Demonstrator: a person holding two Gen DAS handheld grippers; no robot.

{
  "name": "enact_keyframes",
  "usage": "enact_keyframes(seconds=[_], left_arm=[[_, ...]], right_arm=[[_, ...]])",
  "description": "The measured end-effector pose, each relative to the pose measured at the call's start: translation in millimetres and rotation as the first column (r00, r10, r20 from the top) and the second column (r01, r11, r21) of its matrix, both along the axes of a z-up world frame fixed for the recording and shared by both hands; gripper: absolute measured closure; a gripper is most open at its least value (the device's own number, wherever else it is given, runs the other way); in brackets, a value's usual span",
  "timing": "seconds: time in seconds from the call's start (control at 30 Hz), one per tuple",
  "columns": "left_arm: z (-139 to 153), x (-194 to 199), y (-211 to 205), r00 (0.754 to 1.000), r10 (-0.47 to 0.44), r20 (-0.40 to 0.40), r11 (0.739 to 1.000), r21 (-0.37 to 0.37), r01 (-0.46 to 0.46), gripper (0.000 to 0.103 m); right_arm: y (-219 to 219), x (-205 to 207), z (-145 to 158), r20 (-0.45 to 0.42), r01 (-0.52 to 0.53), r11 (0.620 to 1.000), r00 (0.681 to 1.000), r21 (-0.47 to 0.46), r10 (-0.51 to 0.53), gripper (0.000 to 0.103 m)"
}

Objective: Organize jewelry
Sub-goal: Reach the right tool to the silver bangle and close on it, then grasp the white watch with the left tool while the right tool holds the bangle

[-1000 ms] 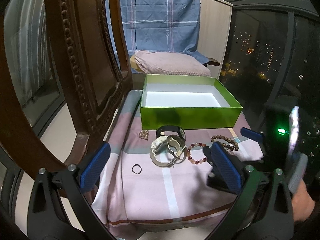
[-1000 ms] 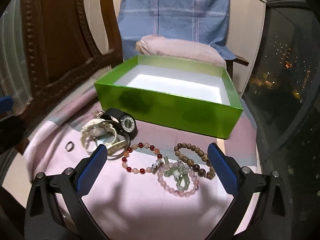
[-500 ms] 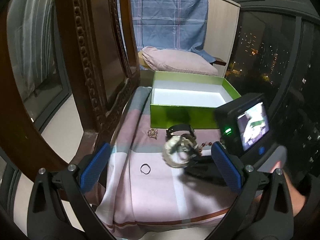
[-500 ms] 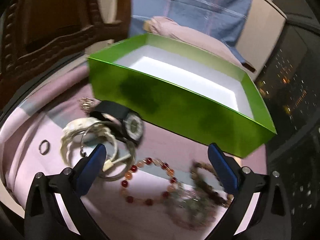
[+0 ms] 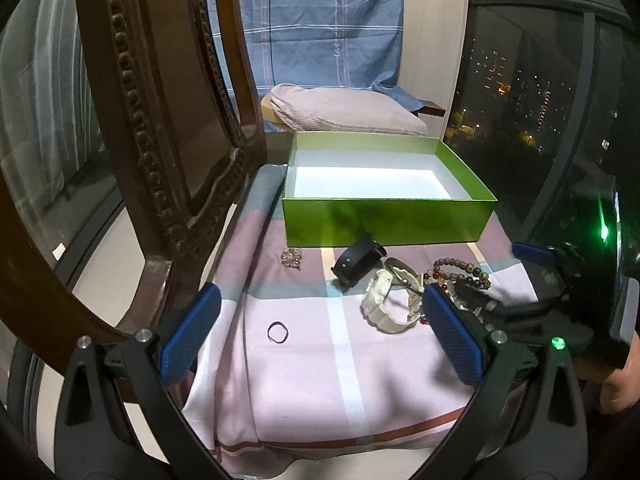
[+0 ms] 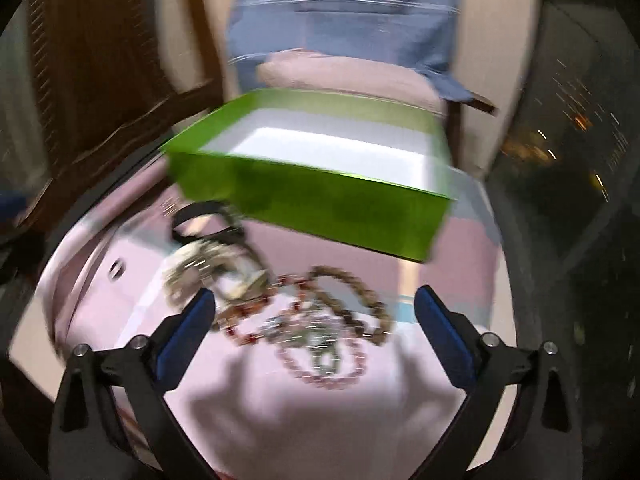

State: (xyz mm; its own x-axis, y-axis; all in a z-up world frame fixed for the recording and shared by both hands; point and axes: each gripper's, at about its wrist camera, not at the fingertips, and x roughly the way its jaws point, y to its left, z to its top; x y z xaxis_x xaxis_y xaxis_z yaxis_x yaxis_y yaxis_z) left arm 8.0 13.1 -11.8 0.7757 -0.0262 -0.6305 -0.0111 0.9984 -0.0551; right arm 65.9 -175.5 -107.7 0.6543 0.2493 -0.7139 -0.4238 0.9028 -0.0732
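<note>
green box (image 5: 384, 220) open, empty; watches (image 5: 390, 300), bead bracelets (image 6: 320, 320), ring (image 5: 277, 332) clustered before it.

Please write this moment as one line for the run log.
left gripper: open, holds nothing | right gripper: open, above bracelets | green box: no jewelry inside | right view: blurred

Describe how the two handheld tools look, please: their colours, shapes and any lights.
The left tool and right tool each have black forked frames with silver bolts and blue textured pads. The right tool's black body shows green lights. A bare hand holds it.
</note>
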Motion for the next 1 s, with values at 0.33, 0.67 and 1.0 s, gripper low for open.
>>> enact_keyframes(seconds=[0.33,0.67,1.0], left_arm=[[-4,0,8,1.0,0.009,-0.014,1.0,-0.002,-0.009,0.003],[-6,1,5,1.0,-0.005,-0.03,1.0,0.003,0.005,0.003],[-8,3,-4,0.999,-0.033,-0.039,0.999,0.008,0.033,0.003]], right_arm=[[54,14,-20,-0.073,-0.241,0.959,0.97,-0.151,0.232,0.07],[45,27,-16,-0.125,-0.092,0.996,0.988,-0.013,0.089,0.098],[-38,23,29,-0.137,0.015,0.929,0.99,0.371,0.038,0.098]])
